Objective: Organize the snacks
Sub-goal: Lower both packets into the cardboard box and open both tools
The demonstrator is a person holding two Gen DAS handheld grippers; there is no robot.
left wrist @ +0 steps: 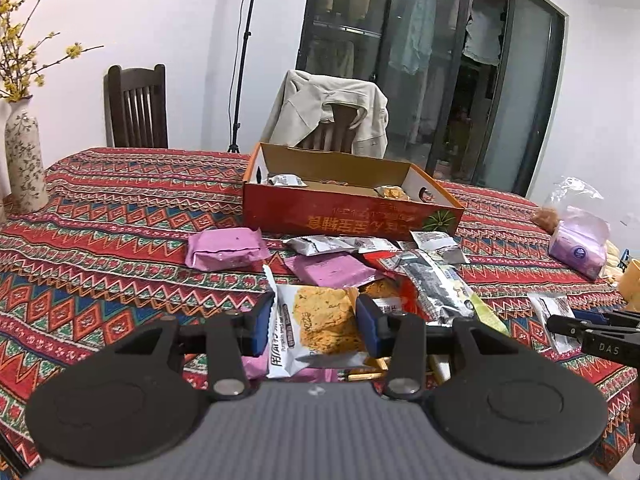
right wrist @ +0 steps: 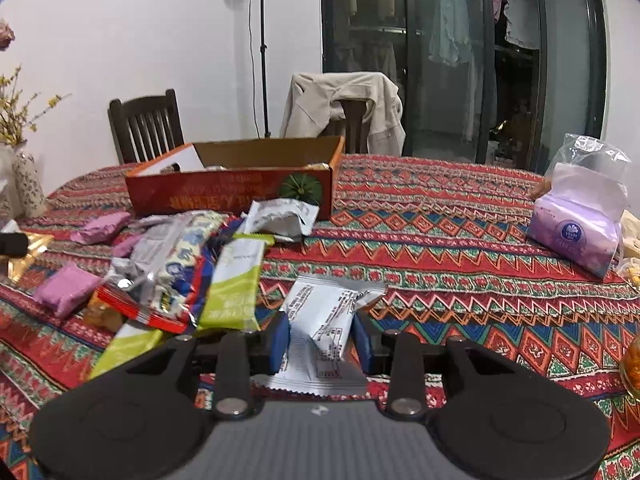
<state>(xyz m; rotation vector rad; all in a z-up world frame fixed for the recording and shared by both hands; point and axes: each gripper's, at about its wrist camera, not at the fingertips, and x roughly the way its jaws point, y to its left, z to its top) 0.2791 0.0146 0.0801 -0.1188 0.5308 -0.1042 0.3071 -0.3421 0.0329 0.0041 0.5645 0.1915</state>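
Red-patterned cloth point(left wrist: 120, 216) covers the table under both claws.

Left claw point(left wrist: 316, 322): jaws drawn in close, blue pads pressing both sides of an orange cracker packet point(left wrist: 316, 324), which is held clear of the cloth. Ahead and left of the claw lies a pink packet point(left wrist: 224, 250). Directly ahead, beyond a second pink packet point(left wrist: 332, 269) and several silver sachets, stands the open red cardboard box point(left wrist: 344, 212); two packets lie inside it, one toward each end. Just right of the claw is a long silver wrapper point(left wrist: 436, 284). Far left ahead stands a patterned vase point(left wrist: 25, 160).

Right claw point(right wrist: 322, 340): jaws narrowed, pads pressing on a white-and-silver packet point(right wrist: 328, 320) whose lower end hangs back toward the camera. Left of this claw lies the loose heap: a green-and-white bar point(right wrist: 236, 284), a red-edged packet point(right wrist: 140, 308) and a pink packet point(right wrist: 66, 288). Ahead and left is the red box point(right wrist: 232, 192), with a crumpled silver sachet point(right wrist: 280, 218) resting against its near wall. Ahead and far right sits a purple tissue pack point(right wrist: 576, 232) inside a clear bag.
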